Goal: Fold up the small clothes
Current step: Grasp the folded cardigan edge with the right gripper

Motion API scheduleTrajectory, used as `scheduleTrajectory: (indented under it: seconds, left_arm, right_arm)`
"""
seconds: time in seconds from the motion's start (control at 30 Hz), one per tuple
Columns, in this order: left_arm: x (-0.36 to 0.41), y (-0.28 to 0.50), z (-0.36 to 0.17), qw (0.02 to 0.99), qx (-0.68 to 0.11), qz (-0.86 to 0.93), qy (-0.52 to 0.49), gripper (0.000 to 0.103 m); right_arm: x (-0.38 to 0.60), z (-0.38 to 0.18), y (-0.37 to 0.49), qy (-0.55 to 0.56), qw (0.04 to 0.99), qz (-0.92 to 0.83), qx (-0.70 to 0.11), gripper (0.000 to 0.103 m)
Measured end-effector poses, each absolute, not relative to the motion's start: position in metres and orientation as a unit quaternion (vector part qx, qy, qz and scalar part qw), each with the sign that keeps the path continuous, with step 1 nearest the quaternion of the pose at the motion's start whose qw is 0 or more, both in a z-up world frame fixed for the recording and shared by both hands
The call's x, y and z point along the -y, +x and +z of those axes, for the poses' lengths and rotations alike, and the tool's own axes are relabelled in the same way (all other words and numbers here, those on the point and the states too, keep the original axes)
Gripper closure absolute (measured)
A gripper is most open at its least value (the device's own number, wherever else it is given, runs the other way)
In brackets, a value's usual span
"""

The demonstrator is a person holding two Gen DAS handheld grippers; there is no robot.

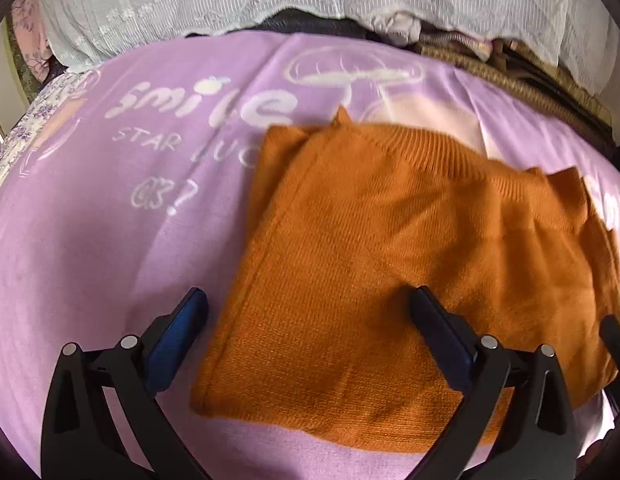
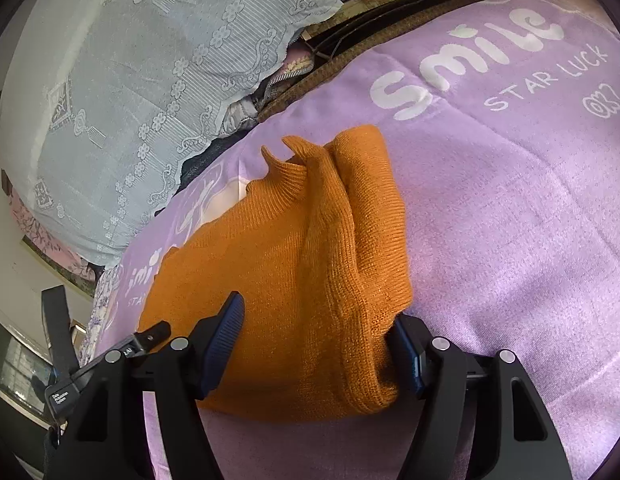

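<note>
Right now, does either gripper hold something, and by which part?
Nothing is held. The left gripper and the right gripper are open, their fingers straddling the near edge of the folded orange sweater.

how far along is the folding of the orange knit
Mostly folded: the orange knit already lies as a compact layered rectangle on the purple sheet. Nothing is gripped: the left gripper and right gripper are both open around its near edge. Left: possibly one more fold, since loose layers bunch along its right side in the right wrist view.
</note>
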State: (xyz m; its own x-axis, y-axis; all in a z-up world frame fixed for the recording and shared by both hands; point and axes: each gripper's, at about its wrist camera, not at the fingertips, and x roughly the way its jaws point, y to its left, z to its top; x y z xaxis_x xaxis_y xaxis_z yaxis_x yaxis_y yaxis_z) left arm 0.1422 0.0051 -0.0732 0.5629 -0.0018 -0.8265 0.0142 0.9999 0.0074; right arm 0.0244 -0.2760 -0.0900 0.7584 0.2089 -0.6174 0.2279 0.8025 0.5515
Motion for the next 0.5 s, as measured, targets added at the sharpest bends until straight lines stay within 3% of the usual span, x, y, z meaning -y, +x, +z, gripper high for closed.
scheduleTrajectory:
  seconds: [0.13,0.23,0.37,0.5]
  left_arm:
    - [-0.001,0.136,-0.065,0.894,-0.447,-0.003,0.024,0.005]
    - [0.002,0.133,-0.063,0.897,-0.441,-0.001,0.035,0.005]
    - [-0.003,0.136,-0.066,0.891,-0.453,-0.013,0.022,0.004]
    - [-0.012,0.143,-0.072,0.883,-0.467,-0.038,-0.007,0.004]
  right_arm:
    - [0.273,-0.089,0.026,0.294,0.884,-0.042,-0.360,0.054]
    - [0.277,-0.091,0.026,0.311,0.878,-0.053,-0.361,0.060]
    - [0.287,-0.093,0.030,0.396,0.836,-0.099,-0.366,0.061]
    - [0.290,-0.096,0.034,0.457,0.807,-0.139,-0.346,0.055]
